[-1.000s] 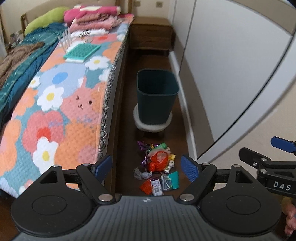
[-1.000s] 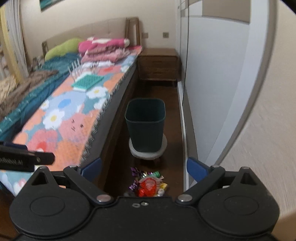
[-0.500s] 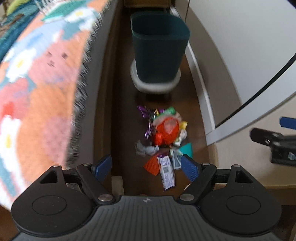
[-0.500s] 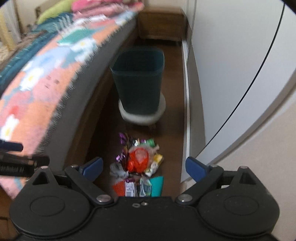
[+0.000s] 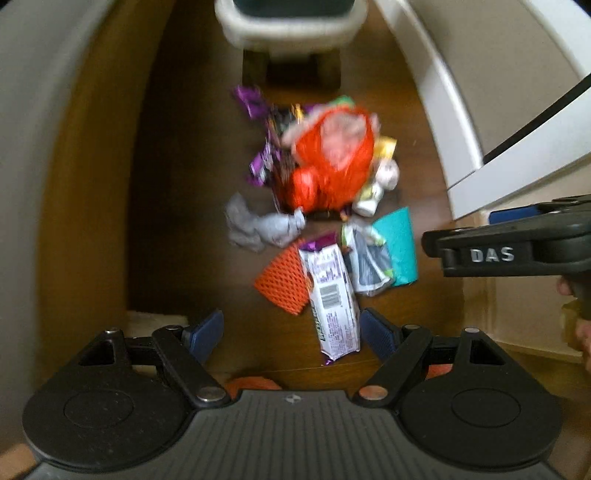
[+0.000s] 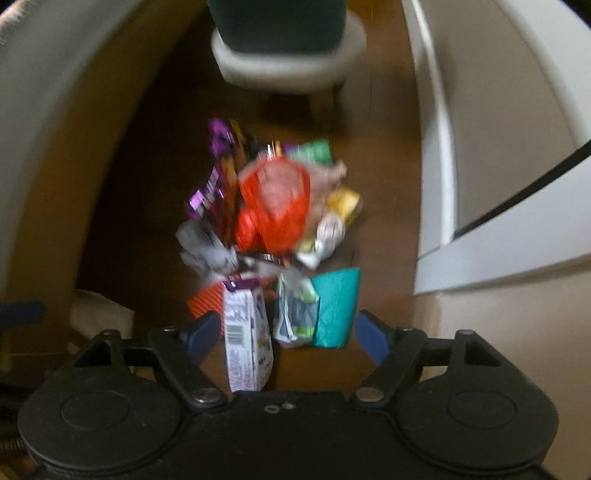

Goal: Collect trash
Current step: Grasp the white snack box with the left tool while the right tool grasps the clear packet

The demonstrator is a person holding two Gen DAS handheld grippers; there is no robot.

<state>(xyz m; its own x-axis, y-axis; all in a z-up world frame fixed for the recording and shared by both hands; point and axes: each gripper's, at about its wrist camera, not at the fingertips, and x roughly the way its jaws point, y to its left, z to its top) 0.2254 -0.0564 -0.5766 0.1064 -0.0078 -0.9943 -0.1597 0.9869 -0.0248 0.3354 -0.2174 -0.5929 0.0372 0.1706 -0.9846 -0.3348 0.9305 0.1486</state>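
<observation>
Trash pile (image 5: 325, 206) lies on the floor (image 5: 177, 206) just before the bin (image 6: 280, 26) on its stool (image 6: 288, 70); nothing collected yet. Left claw (image 5: 291, 332) and right claw (image 6: 286, 332), both open and empty, straddle the nearest white wrapper (image 5: 332, 299).

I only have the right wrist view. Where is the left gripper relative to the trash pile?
Observer: The left gripper is open, with the near end of the purple-and-white wrapper between its fingers.
Operator: How much of the orange net can you see?
Observer: The orange net lies flat against the wrapper's left side, mostly uncovered.
Operator: Where is my gripper from there?
Observer: The right gripper sits right of the teal packet, off the pile.
</observation>
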